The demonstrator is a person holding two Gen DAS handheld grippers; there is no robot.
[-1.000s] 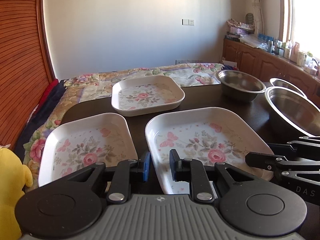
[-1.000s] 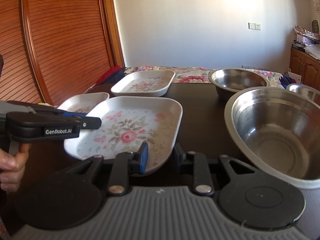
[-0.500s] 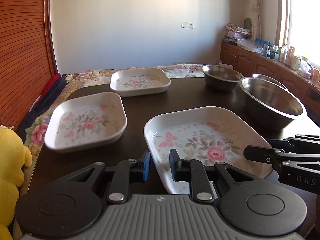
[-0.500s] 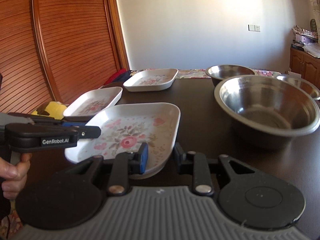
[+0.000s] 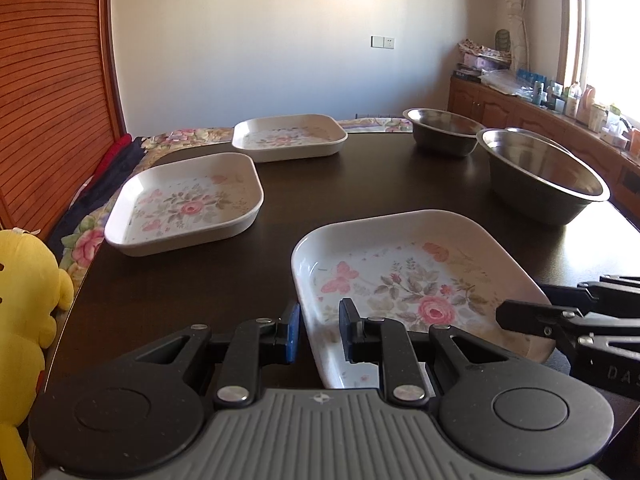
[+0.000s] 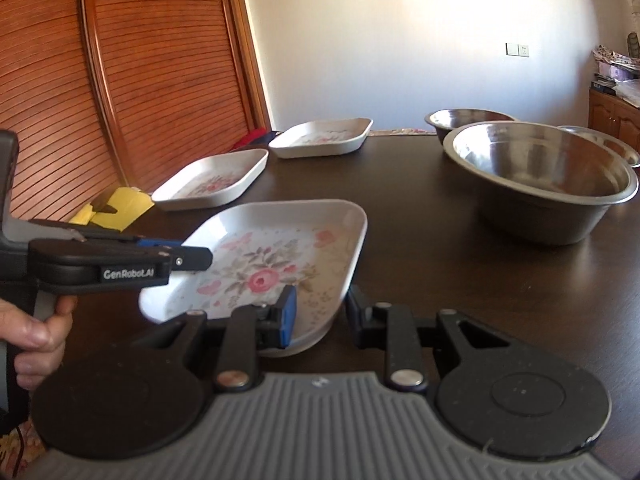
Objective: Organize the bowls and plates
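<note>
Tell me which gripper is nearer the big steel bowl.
Right. The right gripper grips the near plate's corner facing the big steel bowl; the left gripper holds its far side.

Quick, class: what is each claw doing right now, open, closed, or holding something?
Left claw: closed on the near plate's left rim.
Right claw: closed on the same plate's right rim.

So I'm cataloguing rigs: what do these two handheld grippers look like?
Both are black with a ribbed grey body, round black discs and silver pivot screws. The left gripper and right gripper each carry one blue pad on one finger. The left's side reads "GenRobot.AI" in white; the right's shows "DAS".
</note>
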